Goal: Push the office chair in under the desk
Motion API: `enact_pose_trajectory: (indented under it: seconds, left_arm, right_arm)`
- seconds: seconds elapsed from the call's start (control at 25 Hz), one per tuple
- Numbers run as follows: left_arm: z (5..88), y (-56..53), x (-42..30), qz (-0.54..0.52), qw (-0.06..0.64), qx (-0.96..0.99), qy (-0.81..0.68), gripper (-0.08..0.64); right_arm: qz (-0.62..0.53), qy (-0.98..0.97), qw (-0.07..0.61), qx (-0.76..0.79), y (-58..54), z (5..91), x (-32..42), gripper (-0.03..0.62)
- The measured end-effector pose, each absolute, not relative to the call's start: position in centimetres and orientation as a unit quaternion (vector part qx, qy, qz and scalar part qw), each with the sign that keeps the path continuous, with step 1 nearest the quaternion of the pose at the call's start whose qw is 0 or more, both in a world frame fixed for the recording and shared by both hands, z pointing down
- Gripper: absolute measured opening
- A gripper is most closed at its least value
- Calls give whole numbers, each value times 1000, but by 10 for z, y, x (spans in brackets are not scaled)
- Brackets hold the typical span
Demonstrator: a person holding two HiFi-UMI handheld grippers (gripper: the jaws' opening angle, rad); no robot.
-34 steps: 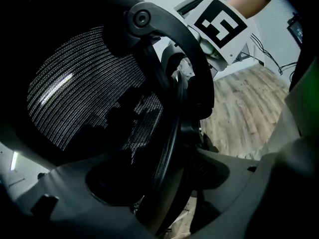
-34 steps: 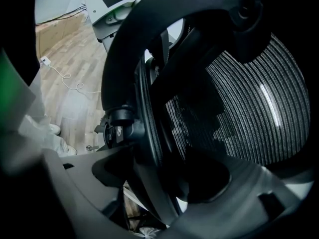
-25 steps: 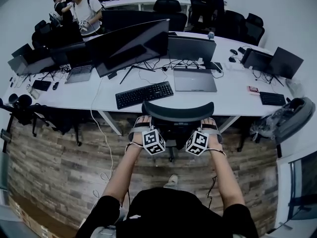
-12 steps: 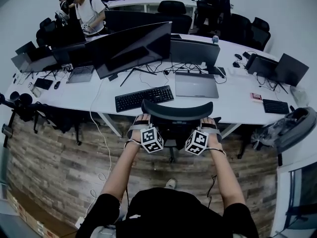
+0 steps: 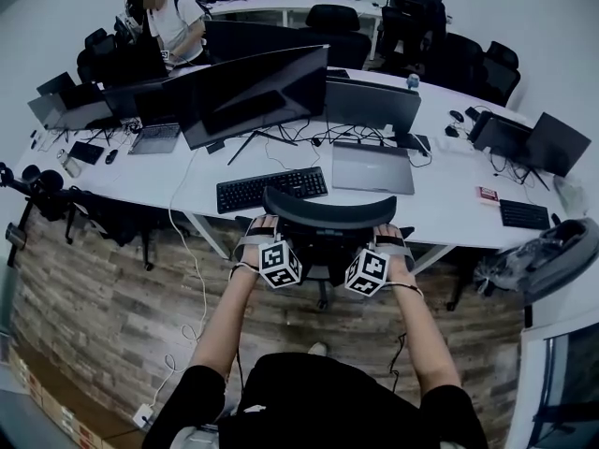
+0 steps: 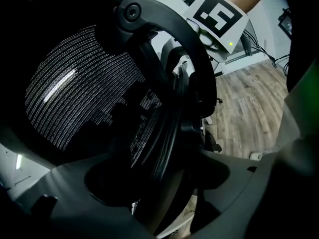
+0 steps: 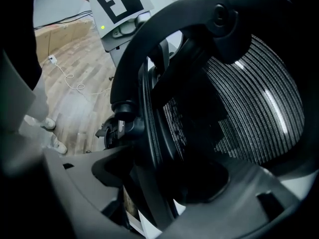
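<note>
- The office chair (image 5: 329, 215) is standing at the desk's (image 5: 440, 204) front edge. Its curved headrest bar is lying just short of that edge, and the seat is apparently sitting partly beneath the desktop, though the backrest is hiding it from the head view.
- The backrest's long axis is running side to side, parallel to the desk's front edge, so the way in is lying straight ahead, square to that edge.
- The left gripper (image 5: 257, 237) is gripping the backrest's left side. In the left gripper view the dark frame rim and mesh are passing between its jaws, which are closing on the rim.
- The right gripper (image 5: 388, 241) is doing the same on the right side, with its jaws clamping the frame in the right gripper view. In both views it is too dark to judge how firmly the pads are pressing.
- Both grippers are sitting on the side of the backrest away from the desk and about level with each other. Neither is nearer, so I judge the push is calling for even pressure from both, or the chair may swivel.
- On the desk beyond the chair, a keyboard (image 5: 272, 189) and a closed laptop (image 5: 372, 168) are lying ahead.
- Wood flooring (image 5: 112, 297) is showing on the near side of the desk.
</note>
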State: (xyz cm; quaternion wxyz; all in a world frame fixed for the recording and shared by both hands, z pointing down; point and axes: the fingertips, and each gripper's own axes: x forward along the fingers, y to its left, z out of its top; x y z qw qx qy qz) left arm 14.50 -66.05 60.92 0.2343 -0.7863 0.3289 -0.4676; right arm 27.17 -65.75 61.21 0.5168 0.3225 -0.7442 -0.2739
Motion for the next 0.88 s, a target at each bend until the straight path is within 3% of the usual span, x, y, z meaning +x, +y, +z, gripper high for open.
enact_pose_trajectory:
  seconds: [0.88]
  left_arm:
    - [610, -670, 140, -469, 241, -792, 307, 364]
  right_arm:
    - [-265, -743, 518, 331, -663, 613, 266, 313]
